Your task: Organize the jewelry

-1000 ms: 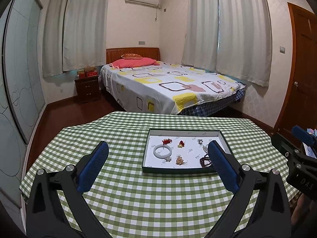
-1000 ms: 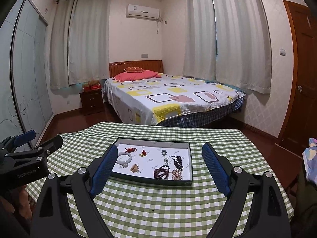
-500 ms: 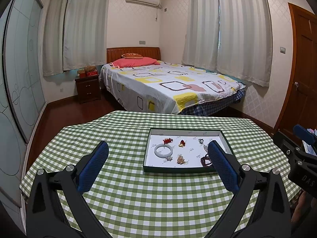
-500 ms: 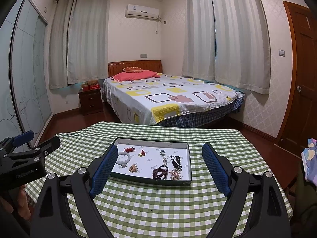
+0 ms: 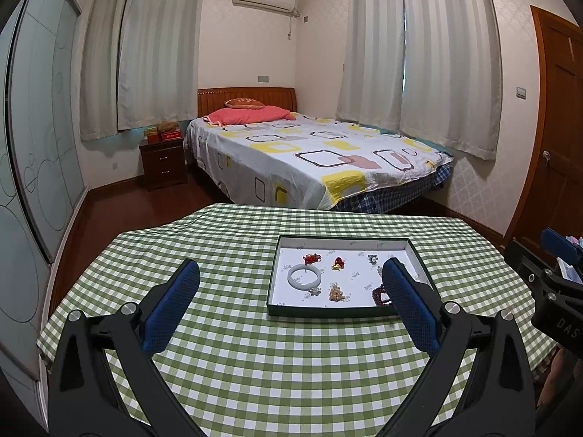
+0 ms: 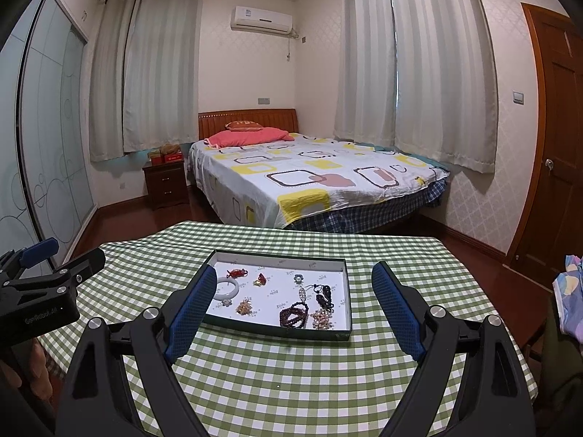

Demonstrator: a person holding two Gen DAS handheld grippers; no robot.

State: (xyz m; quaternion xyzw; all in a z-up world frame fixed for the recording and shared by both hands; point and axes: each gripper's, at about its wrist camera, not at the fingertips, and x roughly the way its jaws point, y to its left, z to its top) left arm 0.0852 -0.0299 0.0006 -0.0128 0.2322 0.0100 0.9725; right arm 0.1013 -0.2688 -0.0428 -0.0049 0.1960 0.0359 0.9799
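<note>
A shallow dark-rimmed tray with a white floor lies on the green checked tablecloth. In it lie a pale jade bangle, red charms, a gold cluster, a dark red bead bracelet and black beads. My left gripper is open and empty, above the cloth short of the tray. My right gripper is open and empty, its left finger over the tray's near left corner.
The round table drops off at its cloth edge on all sides. A bed, a nightstand and a door stand beyond. The other gripper shows at the right edge of the left view and at the left edge of the right view.
Both views have shifted only slightly; the tray sits a touch lower and nearer. Both grippers stay open and empty.
</note>
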